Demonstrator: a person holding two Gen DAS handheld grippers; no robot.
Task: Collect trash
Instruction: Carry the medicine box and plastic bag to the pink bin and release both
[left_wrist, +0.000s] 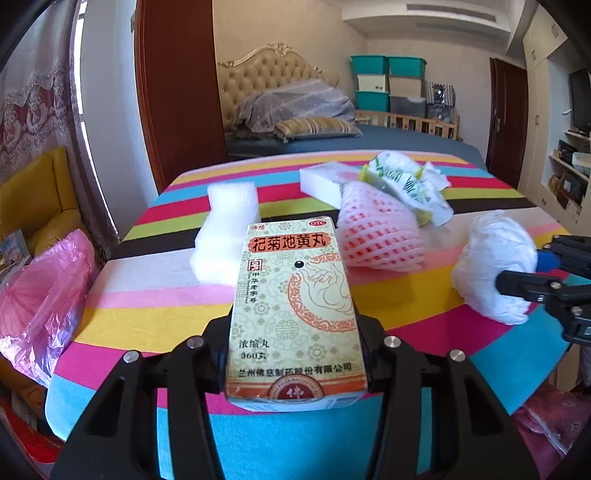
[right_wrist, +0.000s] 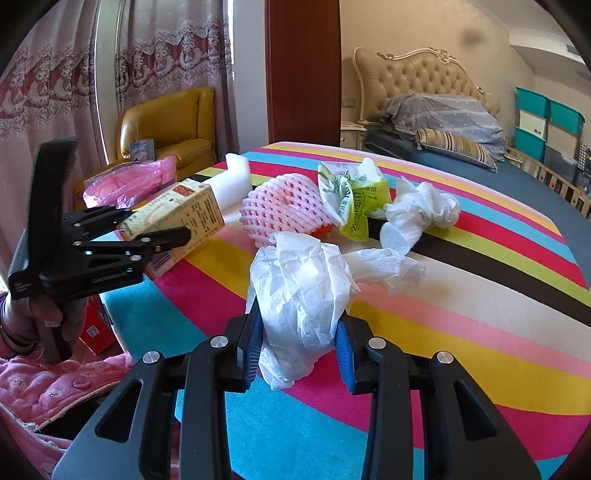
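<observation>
Cardboard on the left, crumpled plastic on the right: both hands loaded over the striped table.

Pink bin bag (left_wrist: 44, 291) gapes at the far left edge of the left wrist view, and that's where this load looks bound! Left gripper (left_wrist: 295, 354) has its fingers pinching the medicine box (left_wrist: 295, 302) by its sides, long axis running straight out along the fingers, centre frame. Across to the right, the right gripper (right_wrist: 299, 350) has its fingers pressed in on the white plastic wad (right_wrist: 303, 295), low centre in its own view. Foam block (left_wrist: 225, 236), pink fruit net (left_wrist: 376, 236) and green-printed wrapper (left_wrist: 406, 184) wait on the table (left_wrist: 147, 325) beyond. Hidden: the box's underside, the bag's mouth cut off at the frame edge.
</observation>
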